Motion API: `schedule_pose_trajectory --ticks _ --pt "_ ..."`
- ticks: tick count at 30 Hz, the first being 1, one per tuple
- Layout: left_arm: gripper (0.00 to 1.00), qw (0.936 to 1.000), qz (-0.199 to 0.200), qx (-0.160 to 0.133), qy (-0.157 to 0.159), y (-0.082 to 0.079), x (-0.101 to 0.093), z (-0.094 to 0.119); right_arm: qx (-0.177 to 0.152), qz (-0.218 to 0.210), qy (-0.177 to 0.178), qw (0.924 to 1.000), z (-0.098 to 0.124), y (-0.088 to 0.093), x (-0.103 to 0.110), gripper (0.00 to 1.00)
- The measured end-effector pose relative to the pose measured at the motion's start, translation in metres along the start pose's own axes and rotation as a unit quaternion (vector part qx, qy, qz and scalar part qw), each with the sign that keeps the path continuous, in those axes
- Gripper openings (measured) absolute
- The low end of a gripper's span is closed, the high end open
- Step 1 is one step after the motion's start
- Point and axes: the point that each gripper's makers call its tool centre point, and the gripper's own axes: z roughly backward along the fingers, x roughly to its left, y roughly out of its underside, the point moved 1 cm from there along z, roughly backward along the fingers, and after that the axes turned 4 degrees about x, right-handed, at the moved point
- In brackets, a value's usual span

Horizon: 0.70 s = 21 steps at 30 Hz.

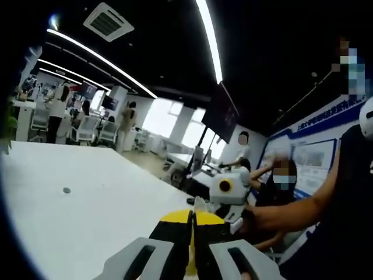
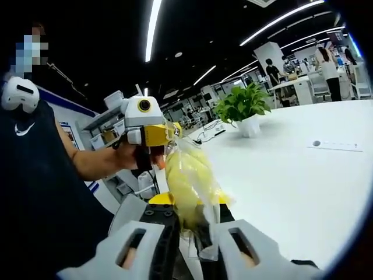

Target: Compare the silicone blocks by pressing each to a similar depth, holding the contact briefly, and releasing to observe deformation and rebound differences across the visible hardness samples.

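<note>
Your right gripper is clamped on a yellow item in a clear bag, lifted off the white table, apparently to unpack; left gripper closed, empty; no silicone blocks laid out yet

Bright ceiling light strips glare on the white table; fisheye edges bend, soft blur
</note>
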Motion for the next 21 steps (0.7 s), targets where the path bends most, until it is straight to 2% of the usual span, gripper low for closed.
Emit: schedule_pose_trajectory --ticks 5,8,9,12,13,21 --pt "0.00 0.9999 -0.007 0.000 -0.010 0.001 0.000 0.000 -0.012 -0.002 -0.002 0.9999 -0.002 0.001 -0.003 0.08" --pt "0.00 0.9999 0.007 0.002 -0.010 0.000 0.003 0.002 -0.013 -0.009 -0.009 0.9998 -0.004 0.003 -0.004 0.10" --pt "0.00 0.9999 0.010 0.002 -0.010 0.000 0.003 0.002 -0.021 0.005 0.001 0.9998 -0.005 0.002 -0.006 0.10" --pt "0.00 0.9999 0.011 0.001 -0.007 -0.002 0.002 0.000 -0.024 0.012 0.007 0.9996 -0.006 0.000 -0.008 0.12" --pt "0.00 0.9999 0.011 0.000 -0.006 -0.003 0.002 0.000 -0.031 0.031 0.018 0.9989 -0.006 -0.002 -0.010 0.13" --pt "0.00 0.9998 0.018 -0.004 -0.001 -0.004 -0.001 -0.007 -0.028 0.024 0.031 0.9988 -0.001 0.001 -0.015 0.19"
